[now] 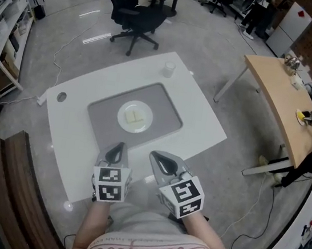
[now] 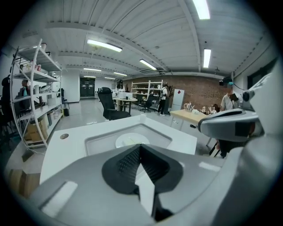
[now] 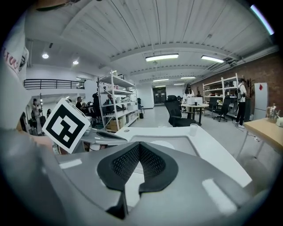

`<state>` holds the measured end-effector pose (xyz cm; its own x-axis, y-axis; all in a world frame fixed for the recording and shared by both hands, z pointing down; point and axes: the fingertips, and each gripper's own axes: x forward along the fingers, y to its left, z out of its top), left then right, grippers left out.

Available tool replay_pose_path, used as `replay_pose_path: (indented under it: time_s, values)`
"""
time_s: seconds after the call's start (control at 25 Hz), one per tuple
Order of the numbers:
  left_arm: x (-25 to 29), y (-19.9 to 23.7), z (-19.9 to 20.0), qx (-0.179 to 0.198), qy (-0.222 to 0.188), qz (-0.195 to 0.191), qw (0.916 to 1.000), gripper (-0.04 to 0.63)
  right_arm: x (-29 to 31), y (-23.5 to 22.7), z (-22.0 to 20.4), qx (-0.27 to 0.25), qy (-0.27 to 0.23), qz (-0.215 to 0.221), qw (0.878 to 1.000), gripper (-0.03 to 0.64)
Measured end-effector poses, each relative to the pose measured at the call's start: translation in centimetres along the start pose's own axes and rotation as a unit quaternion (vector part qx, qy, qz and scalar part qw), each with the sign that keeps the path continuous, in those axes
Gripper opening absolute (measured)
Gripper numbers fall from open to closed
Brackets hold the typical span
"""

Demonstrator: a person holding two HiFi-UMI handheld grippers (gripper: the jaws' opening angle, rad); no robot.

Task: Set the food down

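Note:
A white plate lies in the middle of a grey mat on the white table. On it rests pale yellow food. Both grippers hover over the table's near edge, short of the mat and apart from the plate. My left gripper is shut with nothing between its jaws, and my right gripper is shut and empty too. In the left gripper view the plate shows just beyond the closed left gripper. The right gripper view shows the closed right gripper pointing across the table.
A small white cup stands at the table's far corner. A round grommet sits at the left of the tabletop. A black office chair is beyond the table, a wooden desk to the right, shelving to the left.

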<state>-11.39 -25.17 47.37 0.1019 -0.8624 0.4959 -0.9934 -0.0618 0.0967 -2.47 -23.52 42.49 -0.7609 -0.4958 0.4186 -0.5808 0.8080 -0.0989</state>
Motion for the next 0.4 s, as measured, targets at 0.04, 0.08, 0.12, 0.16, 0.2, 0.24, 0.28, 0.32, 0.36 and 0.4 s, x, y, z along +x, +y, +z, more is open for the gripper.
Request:
replay_pose_path:
  time_s: [0.04, 0.08, 0.12, 0.16, 0.2, 0.24, 0.28, 0.32, 0.36, 0.4]
  values:
    - [-0.4, -0.3, -0.1, 0.004, -0.002, -0.002, 1.0000, 0.000, -0.3, 0.3, 0.0, 0.003, -0.005, 0.000, 1.000, 0.000]
    - [-0.8, -0.5, -0.1, 0.008, -0.005, -0.004, 1.0000, 0.000, -0.7, 0.5, 0.1, 0.006, -0.010, 0.000, 1.000, 0.000]
    - [-1.1, -0.7, -0.1, 0.011, -0.008, -0.005, 0.9999, 0.000, -1.0, 0.7, 0.1, 0.008, -0.014, -0.001, 1.000, 0.000]
    - [-1.5, -0.9, -0.1, 0.014, -0.011, -0.007, 0.9998, 0.000, -1.4, 0.8, 0.0, 0.010, -0.018, -0.003, 1.000, 0.000]
    - [-1.9, -1.1, -0.1, 0.016, -0.015, -0.007, 0.9997, 0.000, -1.7, 1.0, -0.1, 0.011, -0.022, -0.005, 1.000, 0.000]
    - [-2.3, -1.2, -0.1, 0.017, -0.019, -0.008, 0.9996, 0.000, -2.0, 1.3, -0.2, 0.010, -0.024, -0.006, 1.000, 0.000]
    - [-2.7, -1.3, -0.2, 0.017, -0.023, -0.008, 0.9996, 0.000, -2.2, 1.6, -0.3, 0.010, -0.025, -0.006, 1.000, 0.000]
    - [-3.2, -1.3, -0.2, 0.017, -0.027, -0.008, 0.9995, 0.000, -2.5, 1.9, -0.5, 0.009, -0.026, -0.006, 1.000, 0.000]
    - [-3.7, -1.4, -0.3, 0.016, -0.030, -0.007, 0.9994, 0.000, -2.8, 2.3, -0.6, 0.008, -0.026, -0.006, 1.000, 0.000]
    - [-4.2, -1.4, -0.4, 0.015, -0.034, -0.007, 0.9993, 0.000, -3.1, 2.7, -0.7, 0.007, -0.027, -0.006, 1.000, 0.000]
